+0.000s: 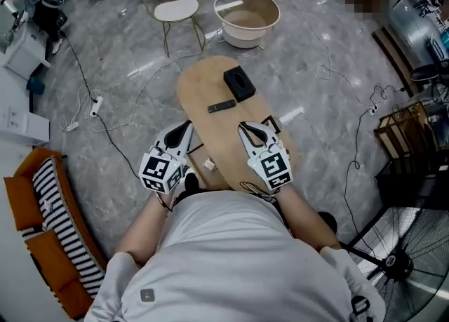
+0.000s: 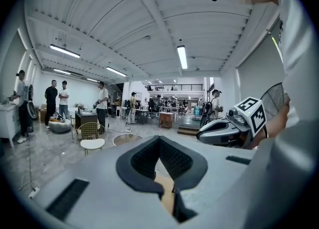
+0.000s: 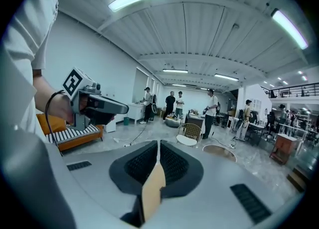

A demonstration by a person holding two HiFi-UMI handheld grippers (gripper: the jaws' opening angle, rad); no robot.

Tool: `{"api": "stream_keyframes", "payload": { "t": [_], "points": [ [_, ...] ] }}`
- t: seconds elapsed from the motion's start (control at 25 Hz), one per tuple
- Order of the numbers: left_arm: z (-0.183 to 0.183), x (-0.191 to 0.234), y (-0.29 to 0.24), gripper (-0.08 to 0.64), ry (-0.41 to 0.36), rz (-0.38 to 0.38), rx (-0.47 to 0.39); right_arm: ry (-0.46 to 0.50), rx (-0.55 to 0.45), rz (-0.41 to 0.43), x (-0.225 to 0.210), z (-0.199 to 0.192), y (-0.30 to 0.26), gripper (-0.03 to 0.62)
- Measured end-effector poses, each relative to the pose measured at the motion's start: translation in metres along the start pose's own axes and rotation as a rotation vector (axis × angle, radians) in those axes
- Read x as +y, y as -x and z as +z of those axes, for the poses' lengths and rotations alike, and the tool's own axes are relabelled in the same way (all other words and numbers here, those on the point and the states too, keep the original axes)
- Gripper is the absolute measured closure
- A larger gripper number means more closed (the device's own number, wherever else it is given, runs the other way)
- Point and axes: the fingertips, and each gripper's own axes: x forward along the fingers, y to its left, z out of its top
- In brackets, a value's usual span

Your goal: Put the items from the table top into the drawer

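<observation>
A light wooden oval table (image 1: 203,85) stands in front of me in the head view. A black box (image 1: 239,83) and a thin dark remote (image 1: 222,106) lie on it, and a small pale item (image 1: 209,165) sits by its near left edge. My left gripper (image 1: 186,125) (image 2: 159,138) hangs over the table's near left side, jaw tips together with nothing between them. My right gripper (image 1: 242,126) (image 3: 158,145) hangs over the near right side, also shut and empty. Both point level, out across the room. A dark rectangular thing (image 1: 272,123) at the right edge is partly hidden.
Beyond the table stand a white wire chair (image 1: 177,10) and a round beige tub (image 1: 246,15). Cables trail over the grey floor (image 1: 112,103). An orange striped sofa (image 1: 42,201) is at the left and a floor fan (image 1: 414,257) at the right. Several people (image 3: 174,104) stand far off.
</observation>
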Motion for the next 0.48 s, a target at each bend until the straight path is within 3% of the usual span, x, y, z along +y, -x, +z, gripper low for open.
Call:
{"api": "stream_keyframes", "payload": {
  "t": [0.2, 0.48],
  "points": [
    [0.007, -0.014, -0.002, 0.551, 0.013, 0.039, -0.027, 0.010, -0.027, 0.023, -0.010, -0.002, 0.013, 0.552],
    [0.004, 0.000, -0.012, 0.551, 0.015, 0.014, -0.013, 0.005, -0.030, 0.012, -0.019, 0.006, -0.009, 0.552]
  ]
}}
